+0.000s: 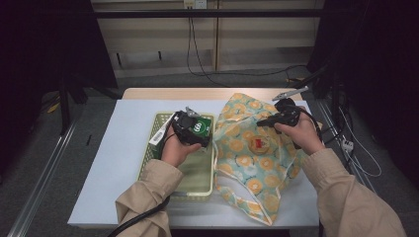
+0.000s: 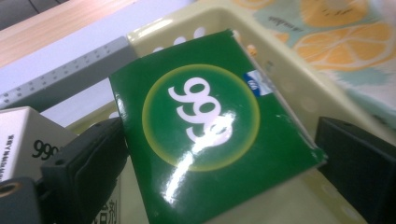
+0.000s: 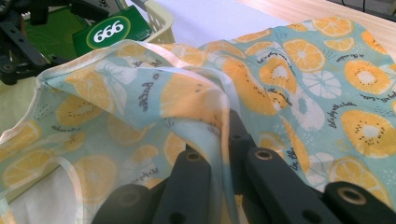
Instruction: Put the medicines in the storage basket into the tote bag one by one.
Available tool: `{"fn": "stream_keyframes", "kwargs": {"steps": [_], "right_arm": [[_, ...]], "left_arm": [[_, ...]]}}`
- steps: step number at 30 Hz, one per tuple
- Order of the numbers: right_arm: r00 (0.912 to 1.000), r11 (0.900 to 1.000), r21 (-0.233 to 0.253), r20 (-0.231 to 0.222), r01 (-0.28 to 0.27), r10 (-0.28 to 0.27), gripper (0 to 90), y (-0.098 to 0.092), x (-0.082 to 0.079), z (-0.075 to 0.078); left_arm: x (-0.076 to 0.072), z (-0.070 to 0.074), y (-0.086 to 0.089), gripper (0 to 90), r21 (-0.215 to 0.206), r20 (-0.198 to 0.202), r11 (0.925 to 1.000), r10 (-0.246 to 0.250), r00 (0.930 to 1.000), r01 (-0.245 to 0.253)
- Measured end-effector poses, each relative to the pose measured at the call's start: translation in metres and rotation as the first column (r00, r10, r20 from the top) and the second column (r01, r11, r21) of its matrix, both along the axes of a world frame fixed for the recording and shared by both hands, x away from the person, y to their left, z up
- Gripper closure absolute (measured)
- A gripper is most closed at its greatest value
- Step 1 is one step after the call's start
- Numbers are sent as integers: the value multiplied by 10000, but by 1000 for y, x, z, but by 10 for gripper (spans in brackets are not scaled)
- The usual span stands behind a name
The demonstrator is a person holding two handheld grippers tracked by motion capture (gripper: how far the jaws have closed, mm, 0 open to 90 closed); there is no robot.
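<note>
**Box lifted from basket, bag edge pinched**

Jaws of the left gripper sit on either side of a green box marked 999, gripping it tilted above the pale yellow basket. A white box lies just beside it in the basket. The right gripper is closed on the rim of the orange-print fabric bag, which lies on the white table cover right of the basket, touching its side.
</note>
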State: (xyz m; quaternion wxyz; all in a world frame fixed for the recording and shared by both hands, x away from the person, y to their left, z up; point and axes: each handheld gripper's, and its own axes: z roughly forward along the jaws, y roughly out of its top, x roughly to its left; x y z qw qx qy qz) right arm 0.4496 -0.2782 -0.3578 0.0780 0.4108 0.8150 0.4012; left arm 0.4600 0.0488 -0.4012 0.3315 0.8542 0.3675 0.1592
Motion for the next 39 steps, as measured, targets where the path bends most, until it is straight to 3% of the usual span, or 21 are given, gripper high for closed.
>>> {"fn": "stream_keyframes", "kwargs": {"steps": [4,10,13,16,22,25,29,34,39], "right_arm": [[10000,10000,33,-17,41,-41,894,-1,0,-1],[10000,10000,53,-38,47,-46,894,-2,0,-3],[10000,9999,48,2,98,-98,894,-3,0,-2],[10000,9999,95,0,96,-96,894,-1,0,-2],[10000,9999,114,-5,63,-63,894,1,0,-3],[10000,9999,98,-10,47,-47,893,1,1,-3],[10000,9999,99,-38,55,-54,894,0,1,-4],[10000,9999,103,-21,45,-45,894,0,1,-4],[9999,9999,112,-14,106,-106,894,-2,0,-3]], "left_arm": [[1,-2,-2,14,19,-14,9999,101,9999,-101],[0,-1,7,47,-151,-439,9994,305,9986,-312],[-2,2,13,71,99,-451,9995,290,9986,-286],[-4,2,15,83,93,-477,9991,420,9980,-416],[-3,-2,6,56,306,-471,9979,578,9972,-564],[-3,-4,0,58,187,-477,9980,617,9970,-608],[0,-10,-1,85,334,-501,9967,758,9959,-741],[-2,-7,4,141,142,-630,9954,952,9935,-945],[-6,-2,12,163,-332,-916,9945,958,9912,-992]]}}
